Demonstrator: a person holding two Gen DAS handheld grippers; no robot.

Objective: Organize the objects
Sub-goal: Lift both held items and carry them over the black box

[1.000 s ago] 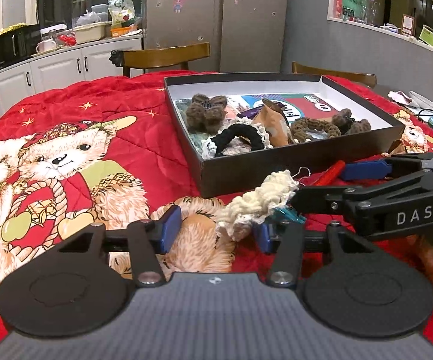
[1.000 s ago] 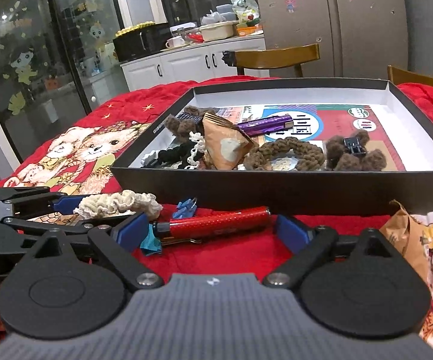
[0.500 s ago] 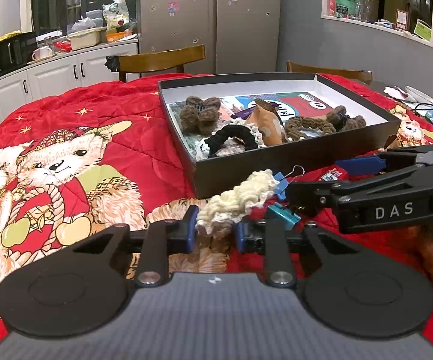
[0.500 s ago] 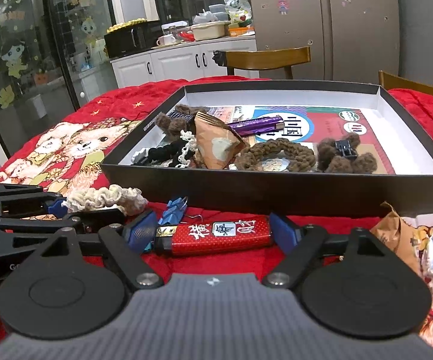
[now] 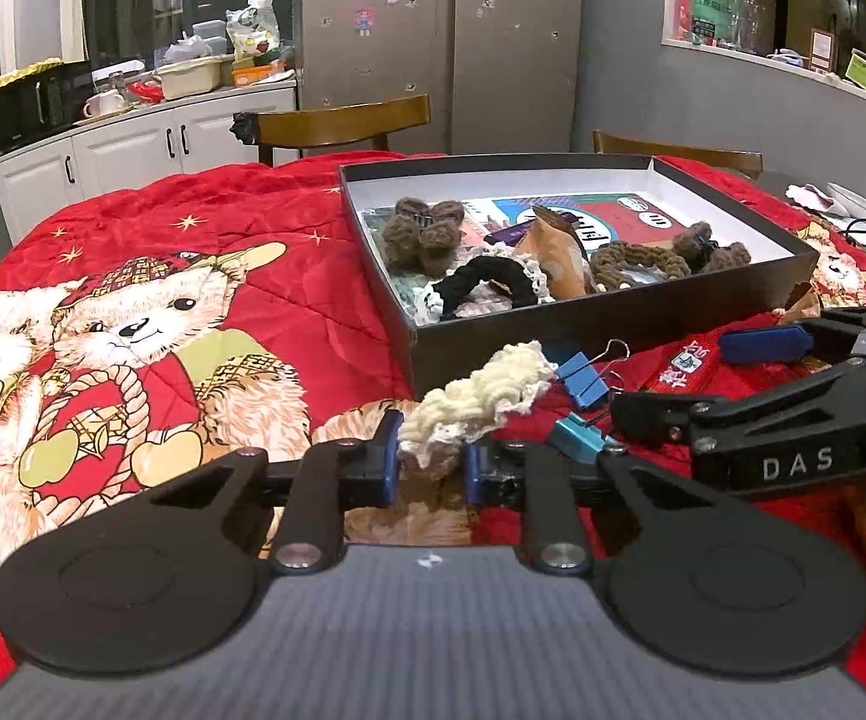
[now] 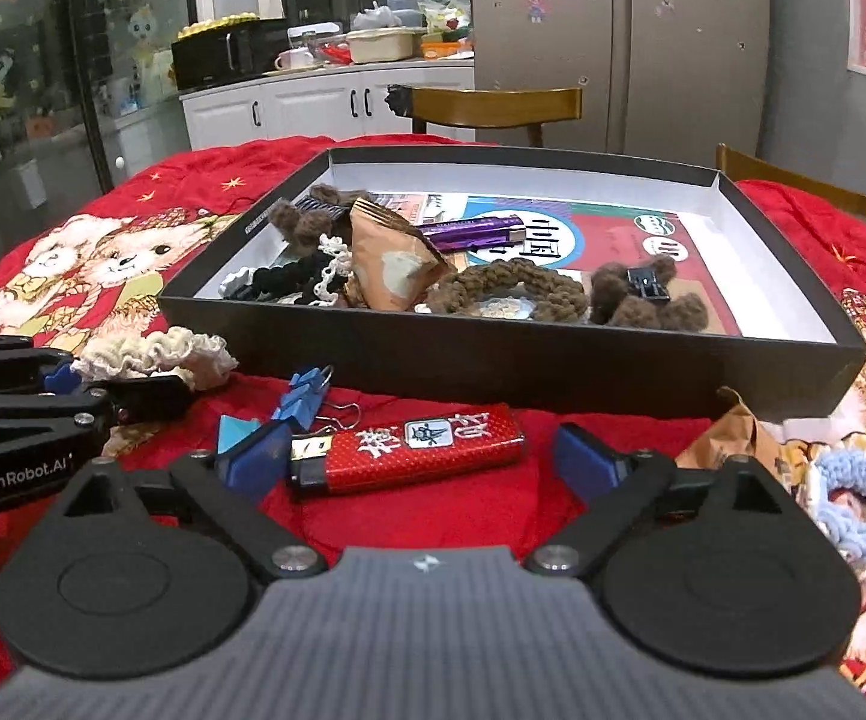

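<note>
- The left claw (image 5: 429, 468) is clenched on the near end of a cream scrunchie (image 5: 481, 399); its blue pads (image 5: 387, 462) press the frilly fabric from both sides, and the rest of the scrunchie trails away toward 1 o'clock over the red blanket (image 5: 240, 252).
- The right claw (image 6: 426, 459) stands released, its two blue pads (image 6: 583, 459) wide apart on either side of a red lighter (image 6: 408, 450), which lies flat on the blanket between them. The left pad is at the lighter's black end; whether it touches I cannot tell. The right pad is clear of it.
- In the right wrist view, a blue binder clip (image 6: 303, 399) lies just beyond the lighter at 11 o'clock, with a second, lighter blue clip (image 6: 234, 432) beside the left pad.
- In the same view the left claw comes in at 9 o'clock, carrying the scrunchie.
- At 3 o'clock from the right claw a light blue scrunchie (image 6: 859, 495) lies on the blanket, with a brown paper packet (image 6: 727, 438) next to it.
- A black box (image 6: 553, 360) sits open at 12 o'clock, just behind the lighter and clips. It holds brown crocheted hair ties (image 6: 517, 288), a black scrunchie with white lace (image 6: 294, 279), a brown packet (image 6: 390, 264) and a purple lighter (image 6: 472, 234).
- Beyond the desk stand a wooden chair (image 6: 493, 105) and white cabinets (image 6: 312, 105).
</note>
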